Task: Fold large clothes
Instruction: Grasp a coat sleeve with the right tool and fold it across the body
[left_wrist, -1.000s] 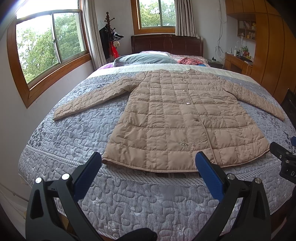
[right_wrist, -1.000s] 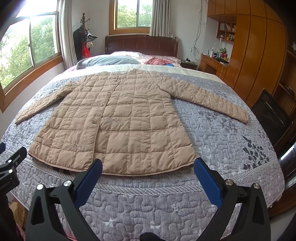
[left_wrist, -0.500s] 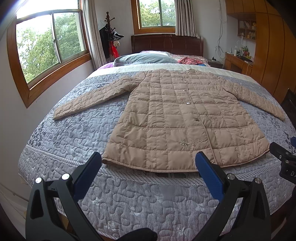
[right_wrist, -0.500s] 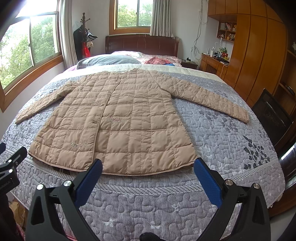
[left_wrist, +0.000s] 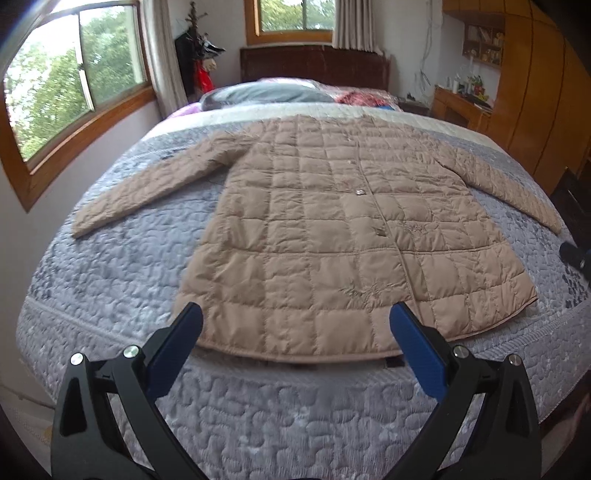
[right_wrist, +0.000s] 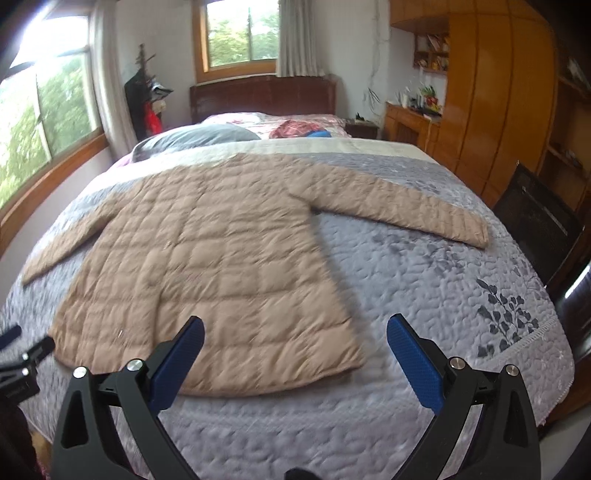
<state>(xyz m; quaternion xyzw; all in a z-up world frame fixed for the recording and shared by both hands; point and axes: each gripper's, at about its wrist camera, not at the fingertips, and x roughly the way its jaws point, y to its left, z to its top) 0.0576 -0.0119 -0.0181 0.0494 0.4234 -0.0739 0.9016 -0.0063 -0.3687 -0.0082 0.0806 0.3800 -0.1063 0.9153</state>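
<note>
Closing in from the foot of the bed (left_wrist: 110, 280), both grippers now sit nearer the coat's hem than 1 second ago, so the approach has begun but nothing is folded. The tan quilted coat (left_wrist: 332, 236) lies flat and face up on the grey quilt, its 2 sleeves spread wide. The left gripper (left_wrist: 295, 325) and right gripper (right_wrist: 295, 332) hang with jaws wide and empty; the right view is blurred, probably from motion toward the right hem corner.
</note>
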